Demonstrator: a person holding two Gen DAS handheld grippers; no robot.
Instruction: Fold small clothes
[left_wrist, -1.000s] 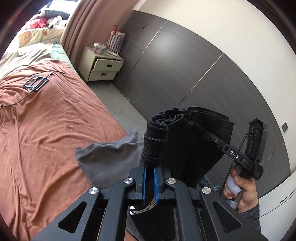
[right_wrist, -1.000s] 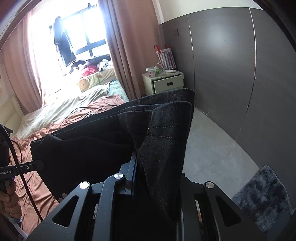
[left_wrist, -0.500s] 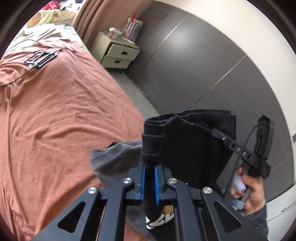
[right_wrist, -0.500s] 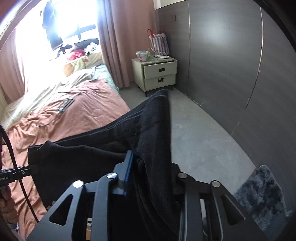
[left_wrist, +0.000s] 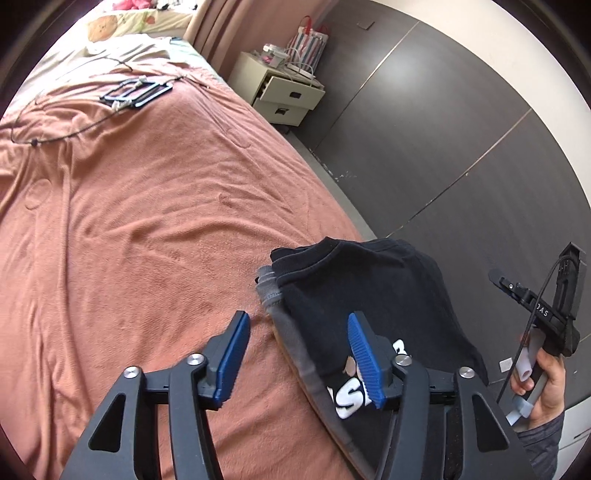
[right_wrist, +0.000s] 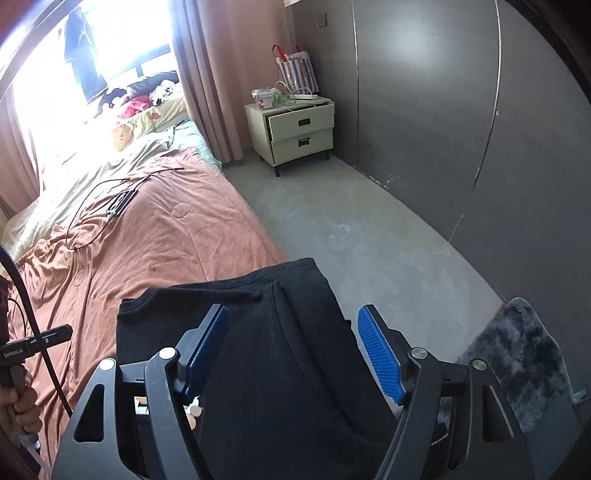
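A black T-shirt (left_wrist: 373, 295) with white lettering lies folded at the bed's right edge, on top of a grey garment (left_wrist: 284, 325). It also fills the lower middle of the right wrist view (right_wrist: 273, 332). My left gripper (left_wrist: 299, 358) is open and empty, its right finger over the shirt, its left finger over the bedspread. My right gripper (right_wrist: 291, 350) is open and empty, straddling the shirt just above it. The right gripper and its hand also show at the right of the left wrist view (left_wrist: 543, 321).
The salmon bedspread (left_wrist: 147, 221) holds a black device with cables (left_wrist: 133, 94) near the far end. A cream nightstand (right_wrist: 301, 134) stands by the curtain. Grey floor (right_wrist: 351, 229), a dark wardrobe wall (right_wrist: 443, 110) and a dark fluffy rug (right_wrist: 517, 354) lie right of the bed.
Both grippers held the black shirt in the air, lowered it onto the grey garment at the bed's edge, then opened and let it go.
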